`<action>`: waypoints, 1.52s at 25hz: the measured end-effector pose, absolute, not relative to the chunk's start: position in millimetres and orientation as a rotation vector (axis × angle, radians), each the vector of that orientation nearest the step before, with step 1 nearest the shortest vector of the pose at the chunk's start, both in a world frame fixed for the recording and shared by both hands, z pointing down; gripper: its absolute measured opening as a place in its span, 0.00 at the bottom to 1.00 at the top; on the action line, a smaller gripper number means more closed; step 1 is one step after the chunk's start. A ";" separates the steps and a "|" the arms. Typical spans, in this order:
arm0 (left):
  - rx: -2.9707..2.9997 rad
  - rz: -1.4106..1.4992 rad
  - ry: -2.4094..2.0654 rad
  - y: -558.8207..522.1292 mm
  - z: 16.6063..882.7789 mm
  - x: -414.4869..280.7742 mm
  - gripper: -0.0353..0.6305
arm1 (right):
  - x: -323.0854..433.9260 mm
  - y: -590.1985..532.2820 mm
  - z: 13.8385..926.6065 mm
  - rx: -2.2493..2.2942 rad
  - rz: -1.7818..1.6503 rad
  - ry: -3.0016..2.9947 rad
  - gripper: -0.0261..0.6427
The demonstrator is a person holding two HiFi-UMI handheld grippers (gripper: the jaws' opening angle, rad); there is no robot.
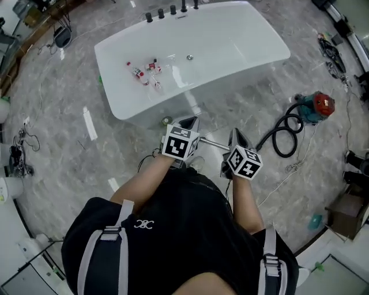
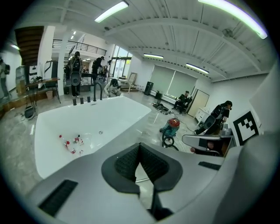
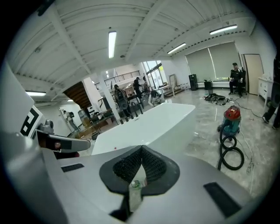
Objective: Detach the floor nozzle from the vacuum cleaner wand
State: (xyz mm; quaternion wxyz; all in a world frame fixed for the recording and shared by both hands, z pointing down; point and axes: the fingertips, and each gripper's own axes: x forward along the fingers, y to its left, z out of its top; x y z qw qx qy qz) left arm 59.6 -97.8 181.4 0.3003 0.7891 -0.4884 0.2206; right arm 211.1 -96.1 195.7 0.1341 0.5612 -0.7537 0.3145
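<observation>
Closest in, the person held both tools low in front of the body, probably poised to reach for the wand. The left hand-held gripper [image 2: 139,146] had its jaws pressed together on nothing. The right hand-held gripper [image 3: 141,149] was likewise closed and empty.

Just beyond and between the two, one thin metal wand [image 1: 214,144] lay on the marble floor [image 1: 69,86], running toward the single black hose [image 1: 283,137]. The floor nozzle could not be made out; judging by the wand's line, it may have sat hidden under the left tool.

Further right stood one red-topped vacuum cleaner [image 1: 316,107]. Farthest was one white bathtub [image 1: 144,109], with five dark fittings [image 1: 173,10] on its far rim and some small bottles [image 1: 145,72] inside, too small to count.
</observation>
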 end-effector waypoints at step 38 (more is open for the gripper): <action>1.717 0.792 -1.064 -79.0 814.7 71.5 0.06 | 248.1 -90.8 972.4 0.591 0.384 -1.786 0.08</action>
